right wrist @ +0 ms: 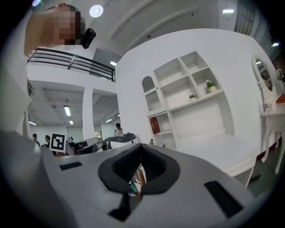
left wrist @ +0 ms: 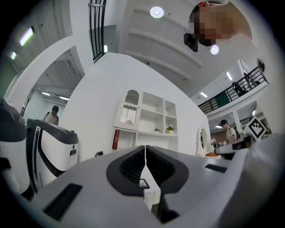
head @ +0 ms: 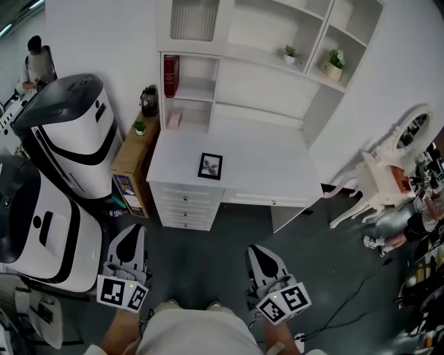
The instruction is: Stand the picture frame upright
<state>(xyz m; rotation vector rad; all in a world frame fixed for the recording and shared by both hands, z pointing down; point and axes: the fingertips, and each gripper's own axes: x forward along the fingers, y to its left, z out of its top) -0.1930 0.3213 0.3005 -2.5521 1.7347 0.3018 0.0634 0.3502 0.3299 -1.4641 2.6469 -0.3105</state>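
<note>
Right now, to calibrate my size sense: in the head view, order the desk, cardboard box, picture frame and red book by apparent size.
1. desk
2. cardboard box
3. picture frame and red book: about alike, so unranked.

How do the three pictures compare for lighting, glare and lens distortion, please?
Head view: even light, sharp, mild bending at the edges; the small black picture frame on the white desk reads clearly. Left gripper view: strong fisheye, dark corners, glare from the round ceiling lamp. Right gripper view: same fisheye, curving the white shelf unit.
</note>
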